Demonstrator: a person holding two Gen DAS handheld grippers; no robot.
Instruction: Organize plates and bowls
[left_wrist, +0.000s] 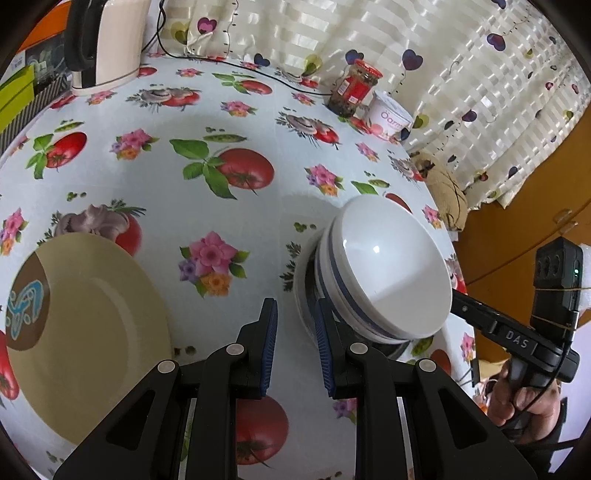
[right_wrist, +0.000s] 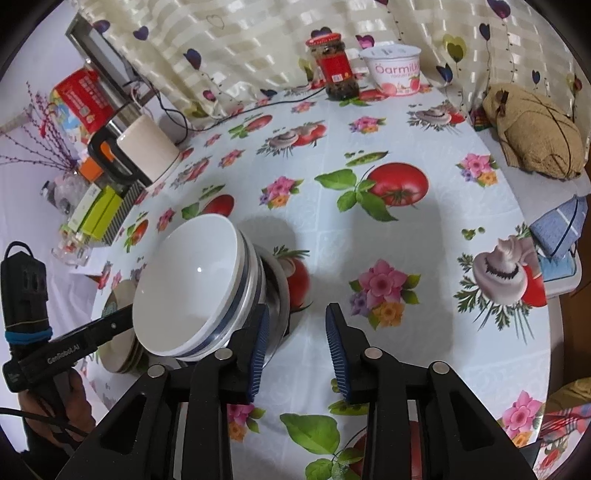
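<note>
A stack of white bowls with blue bands (left_wrist: 391, 273) (right_wrist: 192, 280) rests on the flowered tablecloth, with a shiny metal dish (right_wrist: 282, 295) under it. A beige plate (left_wrist: 92, 332) lies to its left; in the right wrist view it shows as a low pile of beige plates (right_wrist: 118, 354) behind the bowls. My left gripper (left_wrist: 297, 310) is narrowly open over bare cloth, its right finger against the foot of the stack. My right gripper (right_wrist: 297, 314) is also narrowly open, its left finger beside the metal dish's rim. Nothing is pressed between either pair of pads.
A cream kettle (left_wrist: 110, 40) (right_wrist: 147, 147) with its cord stands at the table's back. A red-lidded jar (right_wrist: 334, 70) and a yogurt tub (right_wrist: 395, 70) sit by the curtain. A brown pouch (right_wrist: 535, 136) and a folded blue cloth (right_wrist: 557, 229) lie at the right edge. Boxes (right_wrist: 99, 210) crowd the left.
</note>
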